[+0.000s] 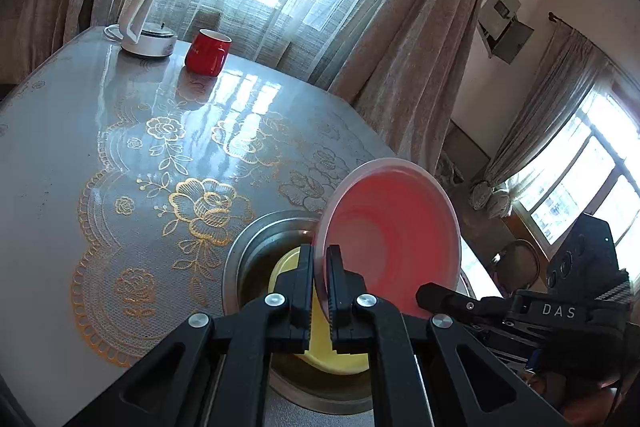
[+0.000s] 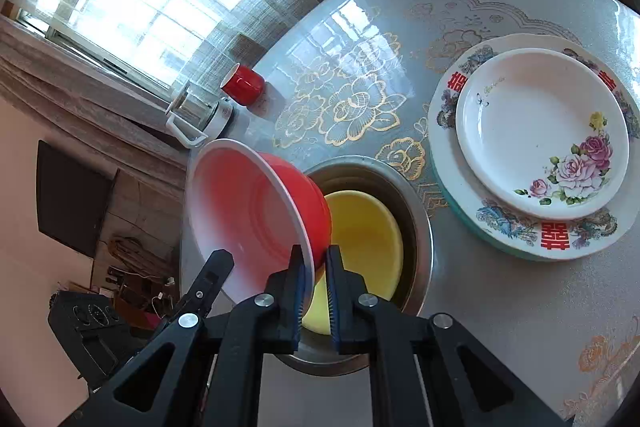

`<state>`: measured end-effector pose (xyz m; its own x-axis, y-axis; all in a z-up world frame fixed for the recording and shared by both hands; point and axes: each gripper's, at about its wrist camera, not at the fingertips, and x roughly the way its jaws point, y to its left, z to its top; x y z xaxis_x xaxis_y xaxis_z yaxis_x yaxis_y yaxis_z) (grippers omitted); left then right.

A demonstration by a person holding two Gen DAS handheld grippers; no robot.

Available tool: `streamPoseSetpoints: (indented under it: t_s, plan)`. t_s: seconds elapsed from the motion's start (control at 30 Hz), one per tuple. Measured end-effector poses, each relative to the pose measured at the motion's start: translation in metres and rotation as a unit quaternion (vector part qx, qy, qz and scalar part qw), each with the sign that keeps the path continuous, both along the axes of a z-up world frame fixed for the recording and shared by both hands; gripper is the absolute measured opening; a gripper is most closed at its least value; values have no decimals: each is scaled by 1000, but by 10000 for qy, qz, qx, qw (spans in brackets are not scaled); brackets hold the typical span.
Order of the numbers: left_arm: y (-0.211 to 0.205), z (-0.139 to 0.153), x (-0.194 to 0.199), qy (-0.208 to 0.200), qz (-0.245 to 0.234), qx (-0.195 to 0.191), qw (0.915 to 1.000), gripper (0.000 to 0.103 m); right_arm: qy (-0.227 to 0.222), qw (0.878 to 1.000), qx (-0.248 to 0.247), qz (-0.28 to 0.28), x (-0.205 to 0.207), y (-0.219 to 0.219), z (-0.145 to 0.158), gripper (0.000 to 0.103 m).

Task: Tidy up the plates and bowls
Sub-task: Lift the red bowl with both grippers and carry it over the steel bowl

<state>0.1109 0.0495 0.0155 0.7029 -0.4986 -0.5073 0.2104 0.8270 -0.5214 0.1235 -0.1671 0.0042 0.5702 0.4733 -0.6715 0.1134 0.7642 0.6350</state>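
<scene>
A red bowl (image 1: pixel 394 239) with a pale rim is held tilted on edge above a steel bowl (image 1: pixel 256 239) that has a yellow bowl (image 1: pixel 320 343) nested inside. My left gripper (image 1: pixel 319 263) is shut on the red bowl's rim. My right gripper (image 2: pixel 314 267) is shut on the opposite rim of the red bowl (image 2: pixel 256 203), over the steel bowl (image 2: pixel 416 211) and yellow bowl (image 2: pixel 368 231). The right gripper's finger shows in the left wrist view (image 1: pixel 444 299). A stack of plates (image 2: pixel 532 147), a floral one on top, lies to the right.
A red mug (image 1: pixel 208 51) and a white kettle (image 1: pixel 140 27) stand at the table's far edge by the curtained window. The grey table (image 1: pixel 80 155) has gold flower patterns. The table edge runs just right of the bowls in the left wrist view.
</scene>
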Motion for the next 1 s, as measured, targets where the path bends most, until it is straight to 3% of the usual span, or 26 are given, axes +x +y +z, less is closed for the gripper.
streamPoseSetpoints:
  t_s: [0.27,1.0]
  plan:
    - [-3,1,-9,-19,-22,196,9998,6,38,10000,-25,-13,-13,-2,-5,10]
    - [-10,-21,-3,367,-83,248,9990,6,371,9992,105,-97,-17,-8,-28,12]
